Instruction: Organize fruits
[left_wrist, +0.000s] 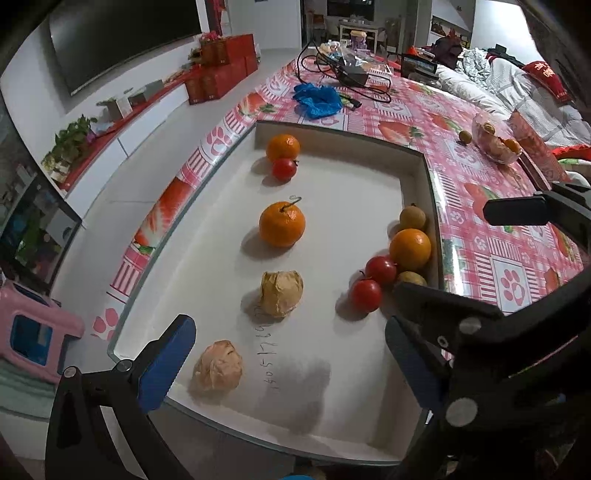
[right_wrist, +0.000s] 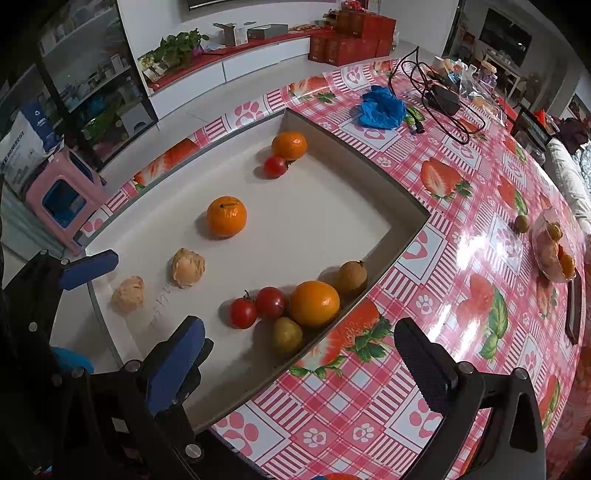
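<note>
- Tray (left_wrist: 415, 173) (right_wrist: 402, 230): a shallow white box with low walls, lying on the desk (left_wrist: 491, 221) (right_wrist: 461, 206), which carries a pink checked cloth with strawberries and paw prints.
- Far corner of tray: one orange (left_wrist: 283, 148) (right_wrist: 289, 145) touching a tomato (left_wrist: 284, 169) (right_wrist: 275, 166).
- Middle of tray: a stemmed orange (left_wrist: 282, 223) (right_wrist: 226, 216), standing alone.
- Near left of tray: two papery husked fruits, one (left_wrist: 280, 293) (right_wrist: 188, 267) beyond the other (left_wrist: 218, 365) (right_wrist: 128, 294), apart from each other.
- Right wall of tray: a cluster of a large orange (left_wrist: 410, 249) (right_wrist: 314, 303), two tomatoes (left_wrist: 381, 270) (right_wrist: 270, 302) and (left_wrist: 365, 295) (right_wrist: 243, 313), and two brownish round fruits (left_wrist: 412, 218) (right_wrist: 352, 277) and (left_wrist: 411, 277) (right_wrist: 287, 335); the pieces touch one another.
- Plastic bowl (left_wrist: 496, 138) (right_wrist: 554, 245): on the desk well apart from the tray, holding several small orange and brown fruits; one small brown fruit (left_wrist: 465, 136) (right_wrist: 522, 223) lies just beside it.
- Blue bag (left_wrist: 317, 99) (right_wrist: 382, 107): crumpled on the desk beyond the tray.
- Left tool (left_wrist: 291, 354): fingers spread wide, holding nothing, above the near part of the tray.
- Right tool (right_wrist: 299, 363): fingers spread wide, holding nothing, above the tray's right wall near the cluster.
</note>
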